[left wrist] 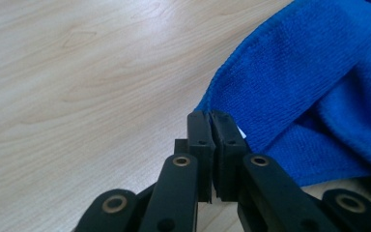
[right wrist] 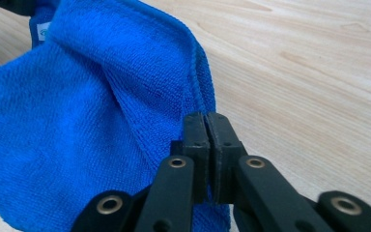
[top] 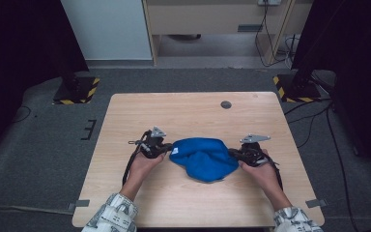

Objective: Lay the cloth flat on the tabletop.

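The blue cloth (top: 204, 158) hangs between the two grippers near the middle of the wooden surface (top: 188, 116), and its lower fold seems to rest on the wood. The left gripper (top: 166, 149) holds the left edge: in the left gripper view its fingers (left wrist: 199, 130) are pressed together with the hem of the cloth (left wrist: 319, 92) pinched at their tips. The right gripper (top: 232, 153) holds the right edge in the same way; in the right gripper view the fingers (right wrist: 195, 133) are closed on a thin doubled hem of the cloth (right wrist: 77, 125).

I think the main risk is that one corner slips out. Each grip takes only a small part of the edge, at the very tips, so a quick pull to spread the cloth can drag the hem free. Then that side drops and the cloth falls in a heap.

A second risk is an uneven fold. The middle sags and is already creased, so if both hands lower it without tension, the wrinkles stay inside. Also the small white label (top: 174, 150) near the left grip can be caught between layers.
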The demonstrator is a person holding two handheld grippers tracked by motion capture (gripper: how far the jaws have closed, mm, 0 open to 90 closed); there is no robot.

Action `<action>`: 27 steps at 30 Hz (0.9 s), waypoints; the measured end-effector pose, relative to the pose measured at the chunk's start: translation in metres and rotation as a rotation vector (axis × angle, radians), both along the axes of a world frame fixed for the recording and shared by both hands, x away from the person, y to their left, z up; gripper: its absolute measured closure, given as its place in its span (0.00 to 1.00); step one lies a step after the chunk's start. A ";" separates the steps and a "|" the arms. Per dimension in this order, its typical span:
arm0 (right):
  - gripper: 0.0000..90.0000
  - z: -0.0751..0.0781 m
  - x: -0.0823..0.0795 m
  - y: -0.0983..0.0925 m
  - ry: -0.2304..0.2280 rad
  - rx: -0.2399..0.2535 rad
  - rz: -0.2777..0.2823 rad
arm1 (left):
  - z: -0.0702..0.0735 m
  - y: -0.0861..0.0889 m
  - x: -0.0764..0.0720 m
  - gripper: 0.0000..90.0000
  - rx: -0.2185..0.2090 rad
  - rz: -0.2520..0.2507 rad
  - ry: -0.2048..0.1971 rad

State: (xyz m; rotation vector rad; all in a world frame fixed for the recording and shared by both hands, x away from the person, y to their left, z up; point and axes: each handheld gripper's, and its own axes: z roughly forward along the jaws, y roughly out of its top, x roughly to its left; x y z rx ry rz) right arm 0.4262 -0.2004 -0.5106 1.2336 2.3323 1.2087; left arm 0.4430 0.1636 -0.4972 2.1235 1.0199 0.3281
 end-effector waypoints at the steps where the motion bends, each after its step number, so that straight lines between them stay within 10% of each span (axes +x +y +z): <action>1: 0.96 0.000 0.000 0.000 0.000 0.000 0.000 | 0.000 0.000 0.000 0.97 0.000 0.000 0.000; 21: 0.40 0.012 -0.021 0.013 -0.102 -0.020 0.000 | -0.001 -0.002 -0.010 0.97 -0.001 0.005 -0.059; 27: 0.46 0.012 -0.022 0.019 -0.127 -0.041 -0.001 | 0.002 -0.001 -0.010 0.97 -0.021 0.019 -0.067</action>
